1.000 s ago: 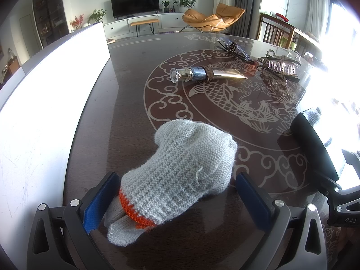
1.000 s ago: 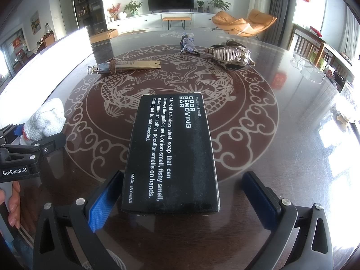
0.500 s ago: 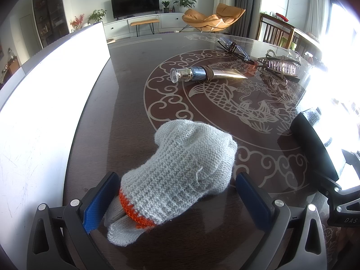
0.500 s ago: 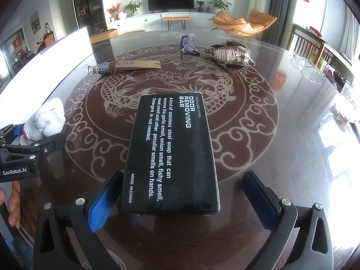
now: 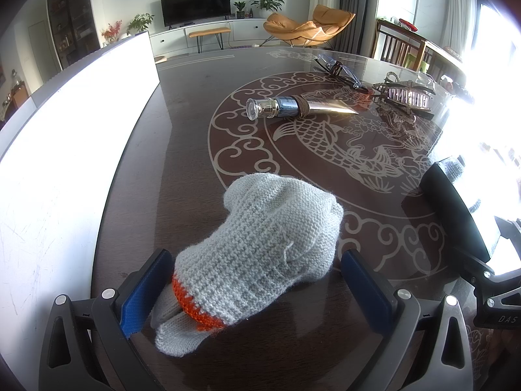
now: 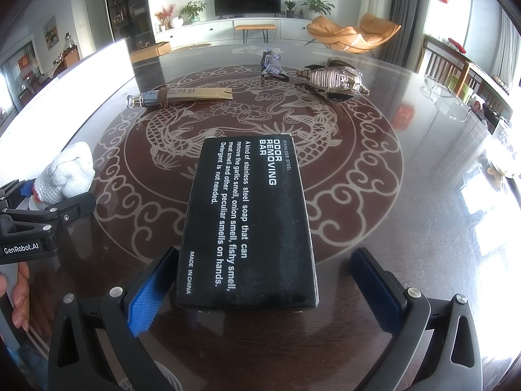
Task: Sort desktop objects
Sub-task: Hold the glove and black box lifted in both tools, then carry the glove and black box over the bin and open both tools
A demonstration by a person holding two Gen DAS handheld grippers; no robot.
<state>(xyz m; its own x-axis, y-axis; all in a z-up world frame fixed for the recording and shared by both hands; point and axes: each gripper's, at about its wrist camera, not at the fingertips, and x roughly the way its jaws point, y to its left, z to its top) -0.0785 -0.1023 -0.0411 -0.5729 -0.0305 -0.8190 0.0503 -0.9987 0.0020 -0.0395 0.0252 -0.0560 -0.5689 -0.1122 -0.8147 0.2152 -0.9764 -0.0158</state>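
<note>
A grey knit glove with an orange cuff lies on the dark table between the fingers of my left gripper, which is open around it, the left pad touching the cuff. It also shows in the right wrist view. A black box labelled "odor removing bar" lies flat between the fingers of my right gripper, which is open, with gaps on both sides. The box's edge shows in the left wrist view.
A gold tube with a clear cap lies further back on the table. Glasses and a jewelled hair clip lie at the far side. A white board stands along the left edge.
</note>
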